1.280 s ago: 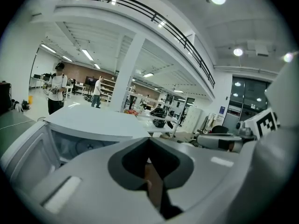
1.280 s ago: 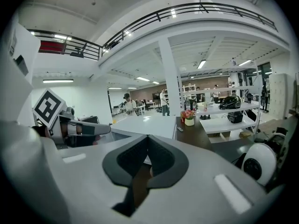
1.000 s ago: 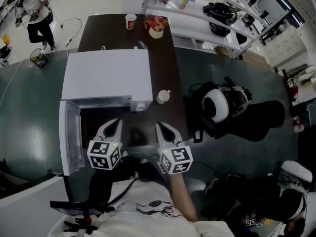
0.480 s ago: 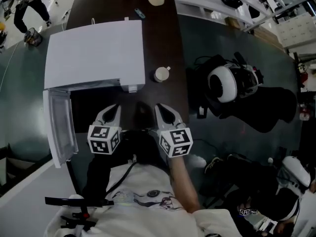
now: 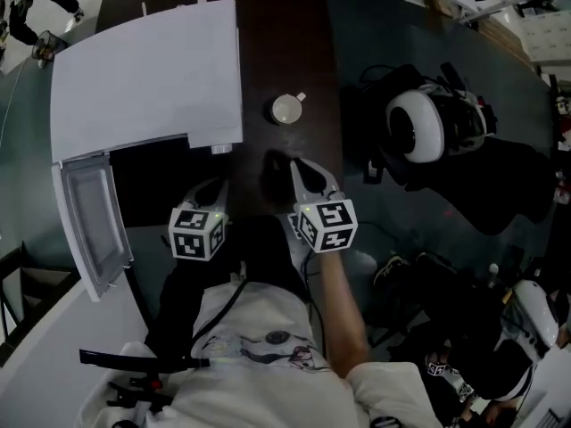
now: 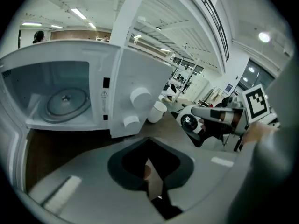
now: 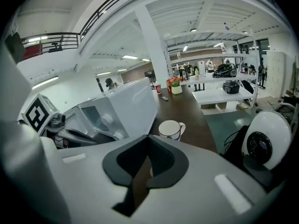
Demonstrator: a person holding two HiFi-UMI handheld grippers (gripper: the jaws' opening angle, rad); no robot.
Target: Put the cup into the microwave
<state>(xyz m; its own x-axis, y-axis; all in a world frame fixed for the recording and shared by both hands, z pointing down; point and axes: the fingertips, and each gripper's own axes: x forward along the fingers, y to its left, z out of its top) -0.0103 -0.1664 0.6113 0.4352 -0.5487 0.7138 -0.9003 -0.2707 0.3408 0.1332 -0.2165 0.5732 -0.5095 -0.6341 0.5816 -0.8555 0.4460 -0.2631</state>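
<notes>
A white cup (image 5: 287, 109) with a handle stands on the dark table (image 5: 294, 34), just right of the white microwave (image 5: 147, 74). The microwave's door (image 5: 87, 223) hangs open to the left. In the left gripper view the cavity shows its glass turntable (image 6: 65, 101), with the cup (image 6: 156, 112) beyond the knobs. My left gripper (image 5: 214, 187) is shut and empty in front of the open cavity. My right gripper (image 5: 302, 166) is shut and empty, a short way in front of the cup (image 7: 171, 129) and apart from it.
A white round headset (image 5: 419, 123) lies on black bags on the floor to the right of the table. At the table's far end stand a red cup (image 7: 158, 88) and a flower pot (image 7: 175, 87). White shelving tables (image 7: 219, 94) run along the right.
Both grippers have sunk towards the table and pushed forward. The right one has come closer to the cup, and the microwave and cup sit lower in the head view.
</notes>
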